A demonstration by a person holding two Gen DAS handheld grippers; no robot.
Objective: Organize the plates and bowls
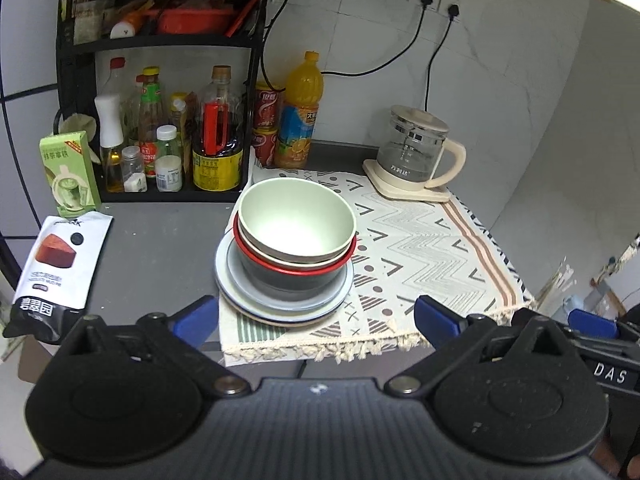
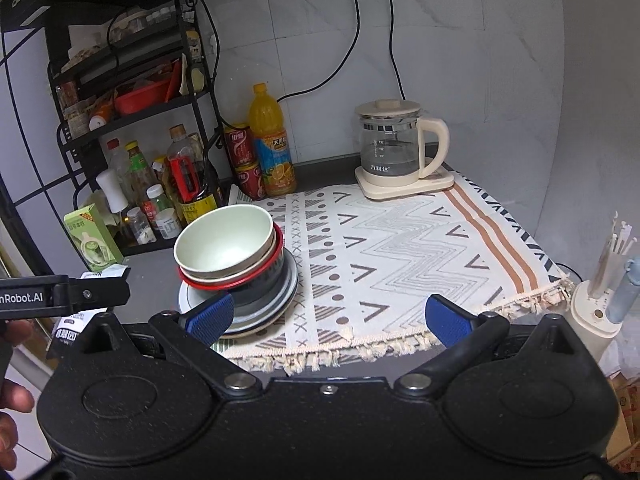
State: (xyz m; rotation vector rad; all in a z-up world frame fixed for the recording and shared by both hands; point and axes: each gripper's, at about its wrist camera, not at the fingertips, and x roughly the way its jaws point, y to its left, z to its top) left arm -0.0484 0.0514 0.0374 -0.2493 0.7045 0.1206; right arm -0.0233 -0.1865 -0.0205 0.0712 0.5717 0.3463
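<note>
A pale green bowl (image 1: pixel 298 220) sits nested in a beige bowl and a red-rimmed dark bowl (image 1: pixel 296 276), all stacked on grey-blue plates (image 1: pixel 236 292) at the left edge of a patterned mat (image 1: pixel 420 248). The same stack shows in the right wrist view, with the green bowl (image 2: pixel 224 242) on top and the plates (image 2: pixel 290 288) beneath. My left gripper (image 1: pixel 316 318) is open and empty, just in front of the stack. My right gripper (image 2: pixel 330 318) is open and empty, to the right of the stack, its left fingertip (image 2: pixel 212 316) near the plates.
A glass kettle (image 1: pixel 416 152) on a cream base stands at the back right of the mat. A black rack (image 1: pixel 160 120) with bottles, an orange juice bottle (image 1: pixel 302 112), red cans, a green carton (image 1: pixel 68 172) and a snack pouch (image 1: pixel 56 268) are at the left. A cream holder (image 2: pixel 596 304) stands off the counter's right edge.
</note>
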